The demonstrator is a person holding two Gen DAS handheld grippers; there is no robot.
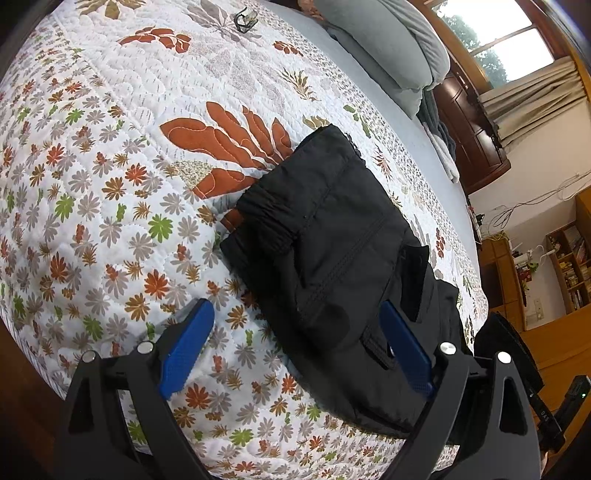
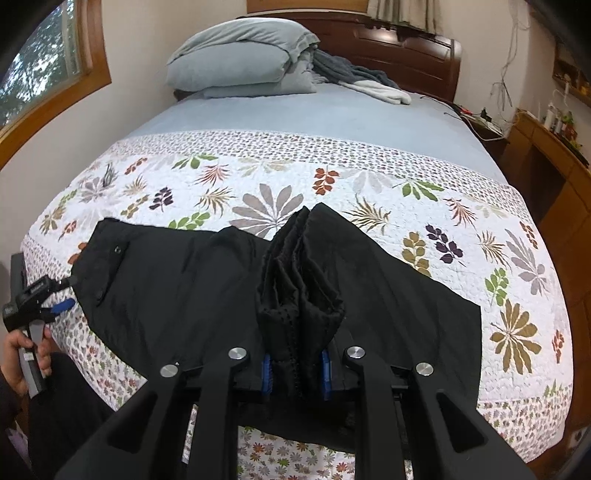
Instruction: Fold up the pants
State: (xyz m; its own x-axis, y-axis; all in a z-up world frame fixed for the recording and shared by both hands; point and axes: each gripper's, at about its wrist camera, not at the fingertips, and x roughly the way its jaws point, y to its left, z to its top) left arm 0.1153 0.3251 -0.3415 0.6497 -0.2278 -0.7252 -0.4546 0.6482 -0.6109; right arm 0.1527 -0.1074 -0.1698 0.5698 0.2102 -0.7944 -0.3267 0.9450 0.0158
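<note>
On the near part of the leaf-print quilt [image 2: 369, 184]: black pants [image 2: 177, 295], folded into a compact bundle, spread left to right along the near edge of the bed.

Right gripper [image 2: 295, 373]: blue pads [image 2: 266, 373] drawn close, pinching a bunched, raised ridge of the pants fabric between them. Ridge stands up from the rest of the garment, running away from the camera.

Left gripper [image 1: 295, 347]: fingers [image 1: 186, 350] spread wide, nothing between the pads. Right finger over the near edge of the pants, contact not clear; left finger above bare quilt. Seen from the right wrist view at far left, held in a hand [image 2: 22, 354].

Far end of bed: grey pillows [image 2: 240, 62] stacked on pale blue sheet [image 2: 314, 118], dark headboard [image 2: 406, 55] behind. Small dark object [image 1: 245, 18] lying on the quilt, well apart from the pants; identity not clear.
</note>
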